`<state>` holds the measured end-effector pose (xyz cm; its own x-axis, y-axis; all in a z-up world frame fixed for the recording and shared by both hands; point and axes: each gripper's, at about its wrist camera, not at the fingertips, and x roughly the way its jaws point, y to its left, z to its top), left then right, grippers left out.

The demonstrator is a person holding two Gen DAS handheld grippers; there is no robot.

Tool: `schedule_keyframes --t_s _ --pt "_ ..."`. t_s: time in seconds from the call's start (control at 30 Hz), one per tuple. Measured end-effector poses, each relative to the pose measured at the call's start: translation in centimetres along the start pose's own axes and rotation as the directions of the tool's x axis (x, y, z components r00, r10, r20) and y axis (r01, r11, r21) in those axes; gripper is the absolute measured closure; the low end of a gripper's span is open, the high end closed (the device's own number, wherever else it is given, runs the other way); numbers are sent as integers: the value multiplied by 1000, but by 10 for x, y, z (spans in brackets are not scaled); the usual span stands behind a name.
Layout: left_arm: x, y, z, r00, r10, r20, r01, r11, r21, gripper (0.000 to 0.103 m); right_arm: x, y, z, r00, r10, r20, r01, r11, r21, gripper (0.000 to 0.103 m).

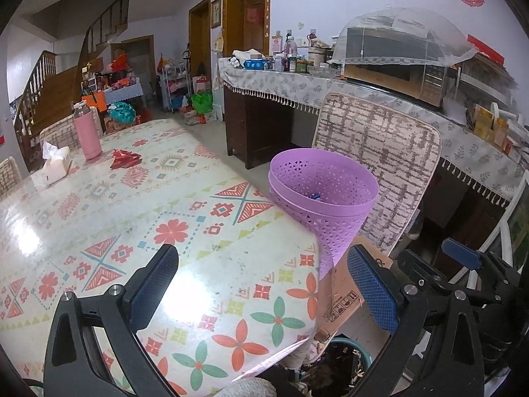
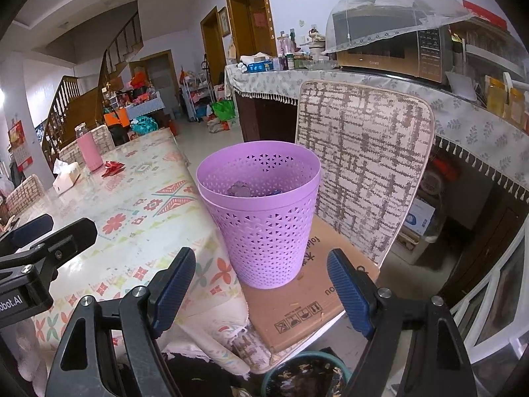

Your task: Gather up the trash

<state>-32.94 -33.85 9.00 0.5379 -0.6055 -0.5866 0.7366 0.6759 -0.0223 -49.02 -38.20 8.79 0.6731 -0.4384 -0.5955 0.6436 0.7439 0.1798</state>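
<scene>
The left gripper (image 1: 261,284) hovers above the near edge of the desk (image 1: 109,205), level and pointing forward along its patterned cloth, its 2 blue-padded fingers (image 1: 153,284) spread wide with nothing between them. The right gripper (image 2: 261,287) is held just beside it, aimed at the purple basket (image 2: 261,211), and its 2 fingers (image 2: 347,291) also stand wide apart and empty. In the right wrist view the left gripper's black frame shows at the left edge, close alongside.

The purple basket stands upright on a flattened cardboard sheet (image 2: 297,304) laid on the seat of a chair (image 2: 360,152), just beside the desk's right edge. Inside it lie a dark crumpled piece and a small blue item (image 1: 314,196); what they are cannot be told.

Far down the desk, a crumpled red wrapper (image 1: 125,158) lies on the cloth, near a pink bottle (image 1: 86,130) standing upright and a white tissue box (image 1: 56,163). All 3 are well apart from both grippers. Below the chair, a round teal-rimmed bin (image 2: 304,375) holds dark scraps.
</scene>
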Motion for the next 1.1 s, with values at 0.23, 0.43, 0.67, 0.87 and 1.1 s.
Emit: schedule_keyframes --t_s 0.23,0.43,0.67,0.87,1.1 --pt "3 1 -1 1000 -14 -20 14 1000 2 1 6 0 -6 1000 6 -9 -6 1000 -4 17" --pt "11 2 -3 998 -30 -52 29 1000 -12 1 8 2 -9 1000 8 -14 -8 1000 -5 16" --pt "18 0 -5 997 -36 -75 35 999 -13 1 11 -1 -14 1000 9 -29 -9 1000 10 15" --pt "25 -3 -6 994 -43 -97 42 999 -11 1 14 -5 -13 999 11 -39 -10 1000 20 15" --pt "34 -1 -8 989 -70 -127 68 997 -25 1 17 -10 -13 998 7 -55 -5 999 38 14"
